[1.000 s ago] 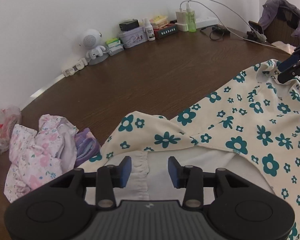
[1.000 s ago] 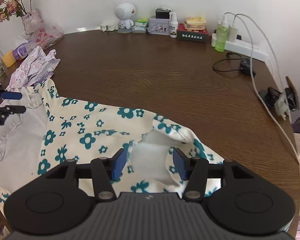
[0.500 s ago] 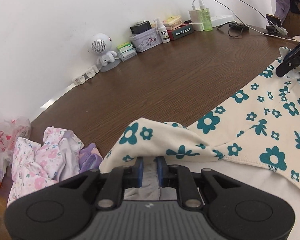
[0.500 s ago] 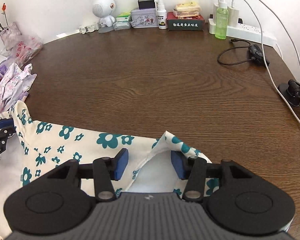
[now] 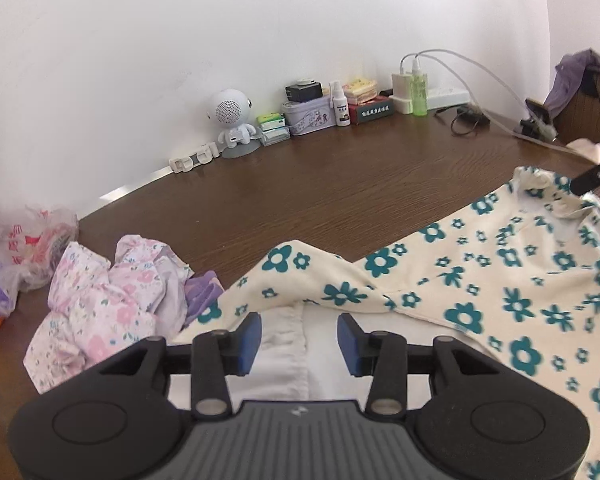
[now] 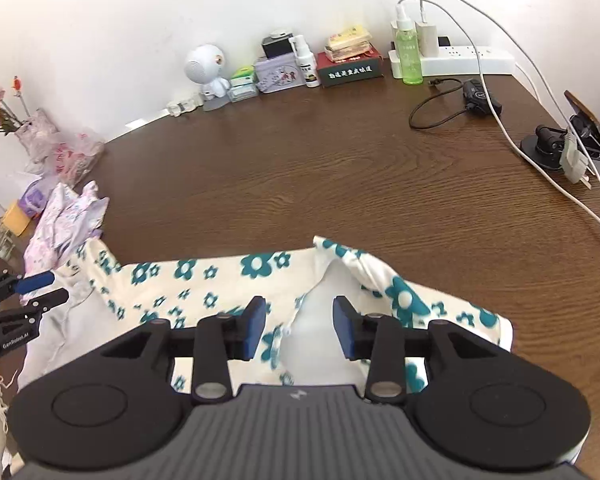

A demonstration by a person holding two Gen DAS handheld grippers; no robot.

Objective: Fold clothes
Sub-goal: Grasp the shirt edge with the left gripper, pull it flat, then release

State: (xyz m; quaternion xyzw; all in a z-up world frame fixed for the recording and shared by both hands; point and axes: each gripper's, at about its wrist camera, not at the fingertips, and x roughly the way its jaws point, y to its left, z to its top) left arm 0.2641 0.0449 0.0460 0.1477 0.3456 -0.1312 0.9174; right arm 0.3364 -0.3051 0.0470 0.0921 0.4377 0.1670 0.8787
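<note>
both grippers' jaws apart — floral garment [image 5: 480, 292] ungripped.

Black hand-held gripper [image 5: 299, 339], blue pads [image 5: 250, 334]

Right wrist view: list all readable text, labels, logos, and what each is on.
"GenRobot.AI": white lettering on the black body of the left tool.
Dark green box: a row of white Chinese characters, too blurred to read.
White spray bottle: printed label, too small to read.
Lilac tin: pictures only, no legible words.
Plastic bag: red print, unreadable.
Right tool: small embossed logo, no letters.
</note>
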